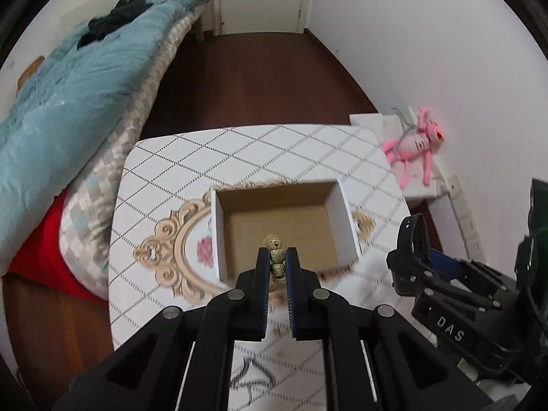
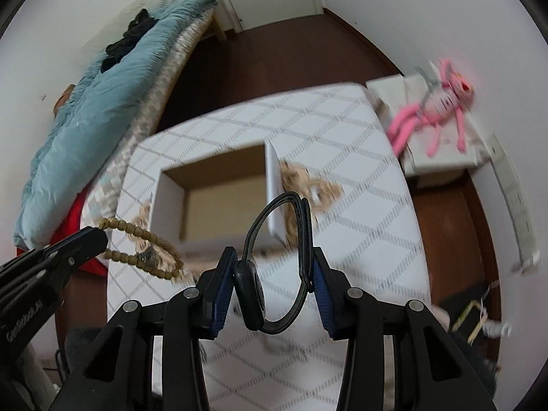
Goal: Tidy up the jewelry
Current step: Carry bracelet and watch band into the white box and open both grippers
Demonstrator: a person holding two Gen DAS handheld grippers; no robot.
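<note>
My left gripper is shut on a tan bead bracelet, held above the near edge of an open white cardboard box with a brown inside. The bracelet also hangs as a loop in the right wrist view, where the left gripper sits at the left. My right gripper is shut on a black wristband watch, held above the table in front of the box. In the left wrist view the right gripper with the watch is right of the box.
The box stands on a white table with a diamond grid and an ornate flower print. A bed with a teal blanket lies to the left. A pink plush toy lies on a white stand at the right. Brown floor lies beyond.
</note>
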